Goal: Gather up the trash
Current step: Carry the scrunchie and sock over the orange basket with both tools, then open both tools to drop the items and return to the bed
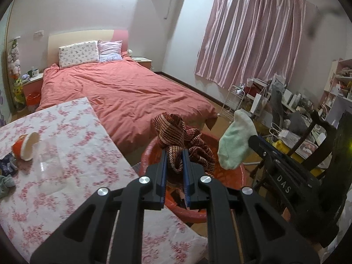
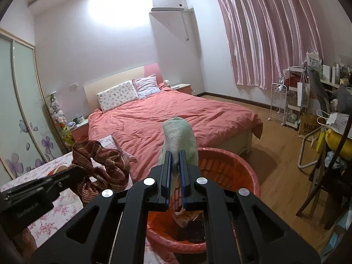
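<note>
My left gripper (image 1: 175, 154) is clamped on a striped brown cloth (image 1: 182, 140), held above the red basin (image 2: 239, 165). My right gripper (image 2: 175, 156), just right of it, pinches a pale green towel (image 2: 179, 136) over the same basin. An orange cup (image 1: 25, 145) lies tipped on the floral table (image 1: 88, 154), left of the basin.
</note>
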Available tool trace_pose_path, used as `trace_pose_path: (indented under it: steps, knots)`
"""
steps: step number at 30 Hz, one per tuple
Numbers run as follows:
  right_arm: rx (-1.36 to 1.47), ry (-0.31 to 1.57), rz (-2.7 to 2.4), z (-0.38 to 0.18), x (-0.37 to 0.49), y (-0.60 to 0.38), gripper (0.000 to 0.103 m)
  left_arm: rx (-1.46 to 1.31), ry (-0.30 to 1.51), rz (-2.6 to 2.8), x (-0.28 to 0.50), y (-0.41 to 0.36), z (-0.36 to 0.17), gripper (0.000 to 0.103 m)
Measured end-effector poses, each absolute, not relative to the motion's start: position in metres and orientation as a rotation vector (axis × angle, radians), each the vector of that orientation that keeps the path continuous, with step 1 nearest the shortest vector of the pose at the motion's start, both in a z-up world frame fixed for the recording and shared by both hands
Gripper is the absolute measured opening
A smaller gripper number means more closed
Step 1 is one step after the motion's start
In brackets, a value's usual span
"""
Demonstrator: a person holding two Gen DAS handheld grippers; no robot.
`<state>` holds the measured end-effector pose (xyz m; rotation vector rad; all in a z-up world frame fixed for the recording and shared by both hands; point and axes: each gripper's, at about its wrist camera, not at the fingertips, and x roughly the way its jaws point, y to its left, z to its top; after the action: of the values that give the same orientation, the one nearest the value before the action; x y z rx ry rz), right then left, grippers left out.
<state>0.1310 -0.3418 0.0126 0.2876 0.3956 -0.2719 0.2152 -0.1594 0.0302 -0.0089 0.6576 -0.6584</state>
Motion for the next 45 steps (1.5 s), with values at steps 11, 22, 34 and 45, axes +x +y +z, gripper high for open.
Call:
trace_pose_path:
  steps: [11, 22, 34, 45]
  knots:
    - [0.331, 0.405, -0.29, 0.002, 0.131, -0.362, 0.007, 0.025, 0.703, -0.674, 0.226, -0.193, 0.009, 0.014]
    - [0.369, 0.464, -0.271, -0.015, 0.148, -0.375, 0.03, 0.05, 0.762, -0.628, 0.243, -0.212, -0.019, 0.043]
    - [0.392, 0.508, -0.277, -0.021, 0.14, -0.37, 0.049, 0.077, 0.786, -0.45, 0.249, -0.145, -0.036, 0.066]
    - [0.31, 0.53, -0.168, -0.005, 0.148, -0.318, 0.05, 0.024, 0.778, -0.245, 0.247, -0.028, -0.031, 0.072]
